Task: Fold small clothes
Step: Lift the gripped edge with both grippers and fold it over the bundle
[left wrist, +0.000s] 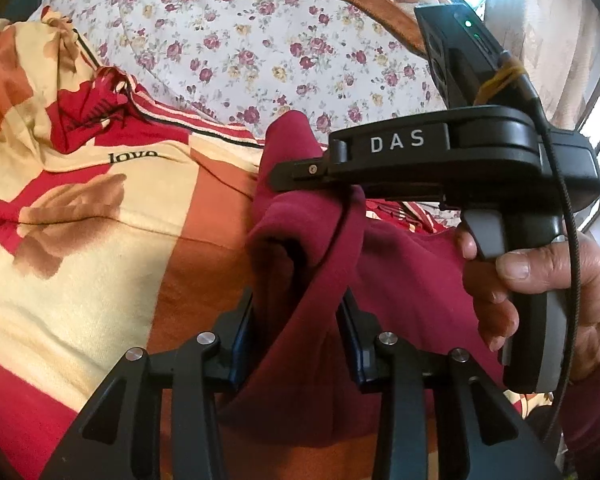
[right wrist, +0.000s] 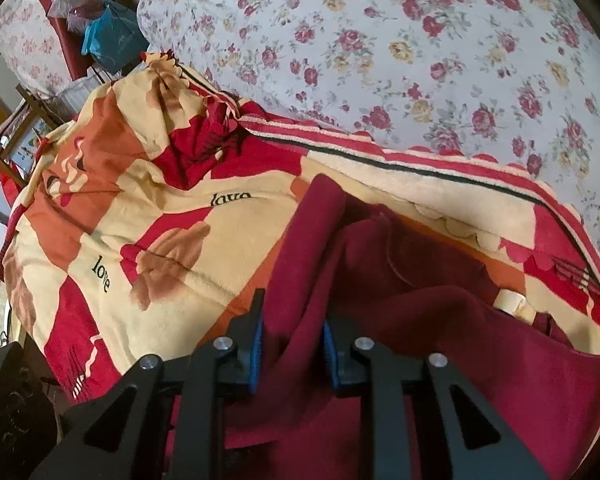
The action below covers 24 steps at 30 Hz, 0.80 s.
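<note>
Two grippers work at one dark red garment point(left wrist: 300, 300) on the bed. Nearest in the left wrist view, the left gripper point(left wrist: 298, 340) has a raised fold of that red cloth running up between its blue-padded fingers point(left wrist: 240, 344); the pads stand a little apart and whether they press the fabric cannot be told for sure. Just beyond it, the right gripper point(left wrist: 296, 176) reaches in from the right side, its black body marked DAS, its tip touching the upper part of the same fold. A hand point(left wrist: 540, 288) wraps the grey handle below it.

From the right wrist view, the right gripper's point(right wrist: 294, 344) fingers point(right wrist: 256, 344) have a ridge of the garment point(right wrist: 440, 320) between them, pads close against the cloth on both sides, so it looks clenched on the fabric.

Under the garment lies a blanket point(right wrist: 172, 216) in cream, orange and red, printed with the word "love". Farther back spreads a pale sheet point(right wrist: 380, 40) with small red and yellow roses. At the far left edge sits a blue bag point(right wrist: 112, 40).
</note>
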Tool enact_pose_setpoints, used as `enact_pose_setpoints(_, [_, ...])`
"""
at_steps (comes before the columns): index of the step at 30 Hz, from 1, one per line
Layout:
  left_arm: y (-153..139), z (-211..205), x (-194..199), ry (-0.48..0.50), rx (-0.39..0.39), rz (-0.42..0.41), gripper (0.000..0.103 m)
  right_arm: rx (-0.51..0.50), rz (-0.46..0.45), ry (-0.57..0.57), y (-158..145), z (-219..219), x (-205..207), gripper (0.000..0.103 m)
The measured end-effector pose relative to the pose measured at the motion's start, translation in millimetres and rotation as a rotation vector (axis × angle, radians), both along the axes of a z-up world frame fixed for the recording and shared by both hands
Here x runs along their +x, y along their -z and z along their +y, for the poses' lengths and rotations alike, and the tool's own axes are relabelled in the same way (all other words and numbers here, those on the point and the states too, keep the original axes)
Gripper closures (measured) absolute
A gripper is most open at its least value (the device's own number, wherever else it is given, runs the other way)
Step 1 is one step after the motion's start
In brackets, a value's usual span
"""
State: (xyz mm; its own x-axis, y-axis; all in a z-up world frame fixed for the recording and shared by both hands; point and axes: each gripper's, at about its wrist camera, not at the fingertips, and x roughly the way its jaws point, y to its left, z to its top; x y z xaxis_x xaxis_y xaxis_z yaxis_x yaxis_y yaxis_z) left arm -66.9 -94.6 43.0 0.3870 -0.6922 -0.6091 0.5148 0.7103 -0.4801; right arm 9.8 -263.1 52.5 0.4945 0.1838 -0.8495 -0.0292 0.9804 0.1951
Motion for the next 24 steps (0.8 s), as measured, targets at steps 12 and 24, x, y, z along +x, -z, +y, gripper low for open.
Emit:
enact_pose_setpoints(12, [-0.6, 1.2, -0.8, -0.003, 0.007, -0.018, 0.101, 0.042, -0.005, 0.03, 2.0, -8.3, -7.6, 0.079])
enact_pose_setpoints(24, [-0.8, 1.5, -1.8, -0.003, 0.018, -0.033, 0.103, 0.06, -0.01, 0.036, 2.9, -10.2, -8.6, 0.079])
